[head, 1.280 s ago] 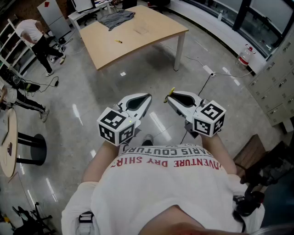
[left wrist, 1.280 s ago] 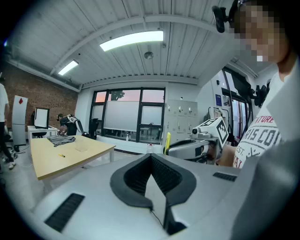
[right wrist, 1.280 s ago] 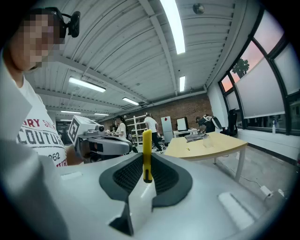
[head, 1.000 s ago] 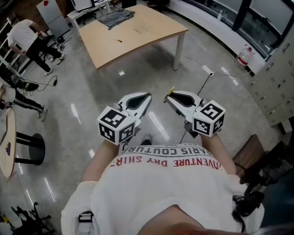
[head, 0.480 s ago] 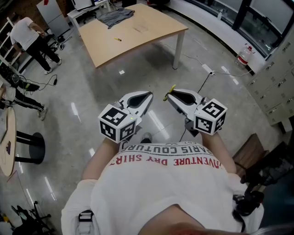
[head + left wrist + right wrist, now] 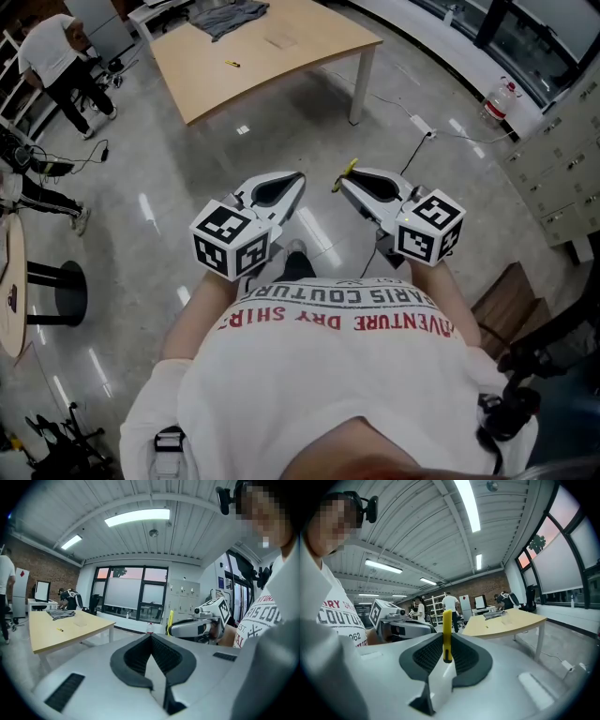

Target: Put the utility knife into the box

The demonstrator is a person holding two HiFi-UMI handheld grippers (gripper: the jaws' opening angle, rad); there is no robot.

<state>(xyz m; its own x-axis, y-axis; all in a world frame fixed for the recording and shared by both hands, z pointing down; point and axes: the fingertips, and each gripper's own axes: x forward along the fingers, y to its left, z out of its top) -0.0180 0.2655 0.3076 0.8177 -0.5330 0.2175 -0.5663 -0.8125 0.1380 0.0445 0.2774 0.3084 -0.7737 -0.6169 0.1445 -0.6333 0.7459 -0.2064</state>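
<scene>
My right gripper (image 6: 345,181) is shut on a thin yellow utility knife (image 6: 348,170), which sticks out past the jaw tips. In the right gripper view the knife (image 6: 447,634) stands upright between the closed pads. My left gripper (image 6: 298,177) is shut with nothing in it, level with the right and a short way to its left. Both are held at chest height over the floor. A clear box (image 6: 278,41) lies on the wooden table (image 6: 309,66), well ahead of both grippers. From the left gripper view I see the right gripper (image 6: 197,626) and its knife (image 6: 170,620).
On the table lie a grey cloth (image 6: 223,13) and a small yellow item (image 6: 231,64). A person (image 6: 58,58) stands at the far left by shelving. A cable and power strip (image 6: 420,127) cross the floor to the right. Lockers (image 6: 562,178) line the right side.
Both grippers keep their pose and the knife stays gripped. The table and the person at the left now sit higher in the head view.
</scene>
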